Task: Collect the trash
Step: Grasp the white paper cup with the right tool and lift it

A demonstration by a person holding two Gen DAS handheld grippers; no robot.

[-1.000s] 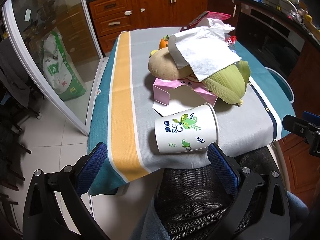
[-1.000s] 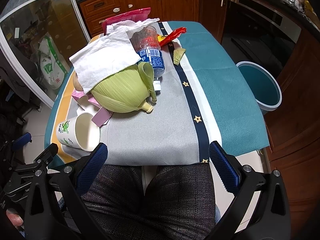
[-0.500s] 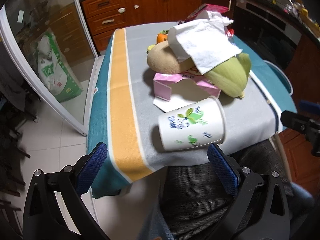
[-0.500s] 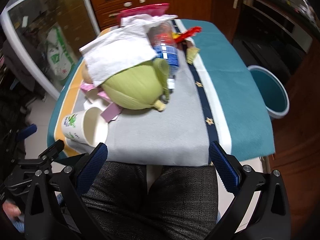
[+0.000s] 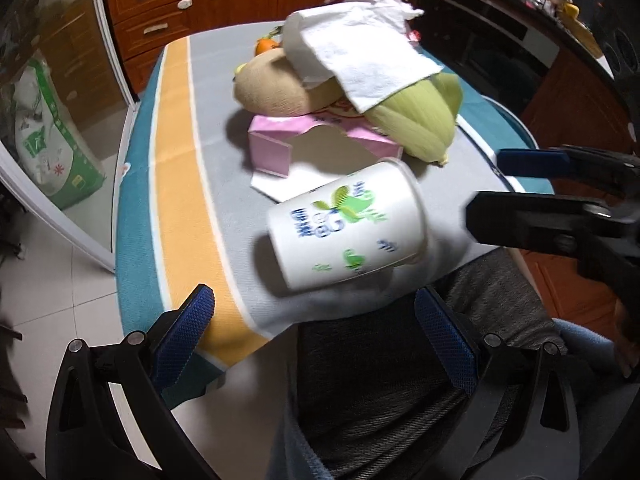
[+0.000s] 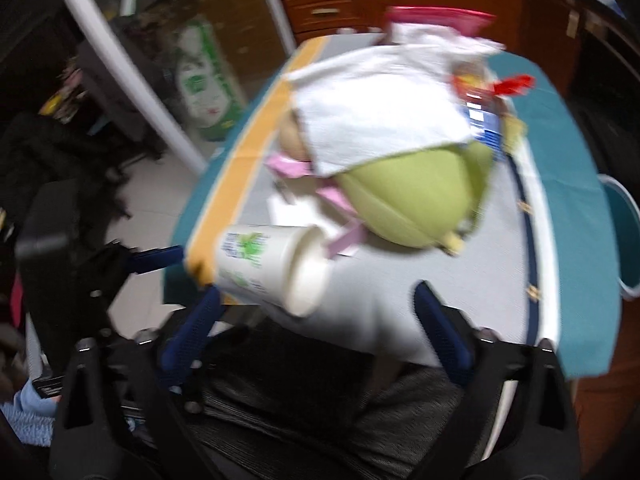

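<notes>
A paper cup (image 5: 346, 226) lies on its side at the near edge of the bench (image 5: 176, 184), just in front of a pink box (image 5: 272, 148) and a corn husk (image 5: 416, 128) under a white napkin (image 5: 360, 56); the left tongs (image 5: 316, 320) gape empty; the right tongs (image 6: 320, 320), just narrowing, grip nothing, the cup lying between their tips.

One paper cup (image 5: 346, 227); one pink box (image 5: 276, 148); one bottle (image 6: 482, 118)

Both wrist views tilted steeply down, close over table's (image 5: 224, 184) near edge, sharing paper cup (image 5: 344, 228)
</notes>
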